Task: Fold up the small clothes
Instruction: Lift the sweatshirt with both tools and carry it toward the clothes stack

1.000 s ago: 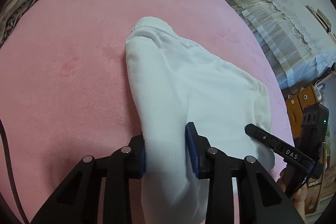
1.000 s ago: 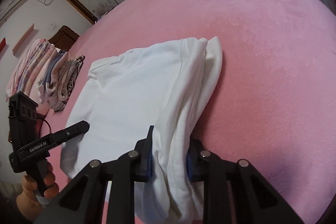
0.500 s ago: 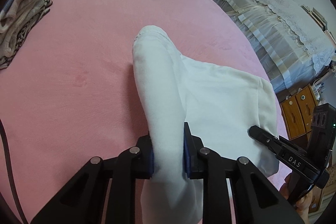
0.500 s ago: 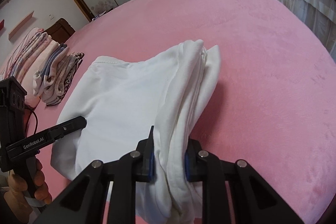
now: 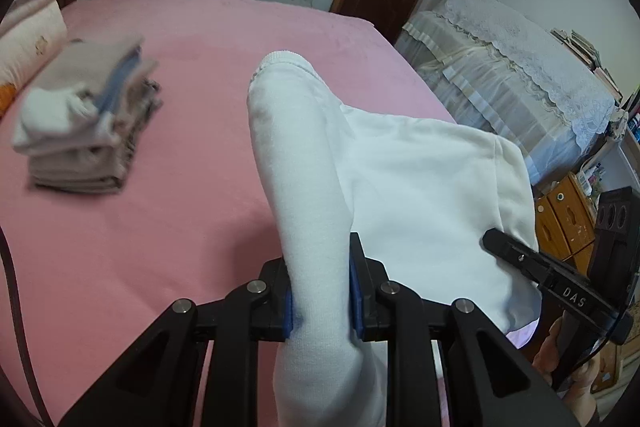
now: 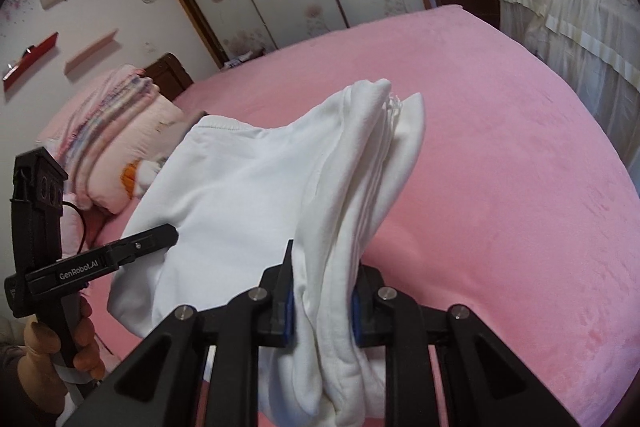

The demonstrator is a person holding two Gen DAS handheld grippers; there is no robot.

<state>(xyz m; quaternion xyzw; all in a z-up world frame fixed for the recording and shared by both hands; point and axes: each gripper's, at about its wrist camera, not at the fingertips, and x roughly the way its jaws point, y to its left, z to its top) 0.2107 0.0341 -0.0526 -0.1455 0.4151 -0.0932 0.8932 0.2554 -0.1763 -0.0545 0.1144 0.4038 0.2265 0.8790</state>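
Observation:
A white folded garment (image 5: 400,179) hangs lifted above the pink bed (image 5: 160,227), held at both near corners. My left gripper (image 5: 320,287) is shut on its left edge, a thick fold between the blue pads. My right gripper (image 6: 322,299) is shut on the bunched right edge of the garment (image 6: 260,187). The right gripper also shows at the right of the left wrist view (image 5: 560,287). The left gripper also shows at the left of the right wrist view (image 6: 100,259). The garment's far end droops toward the bed.
A stack of folded clothes (image 5: 84,123) sits on the bed at the left. A pink striped quilt and pillow (image 6: 112,139) lie at the headboard. A lace-covered sofa (image 5: 520,87) and wooden drawers (image 5: 568,215) stand right of the bed.
Both grippers have risen with the garment, lifting it off the bed. The left jaws closed tight on the cloth a second ago.

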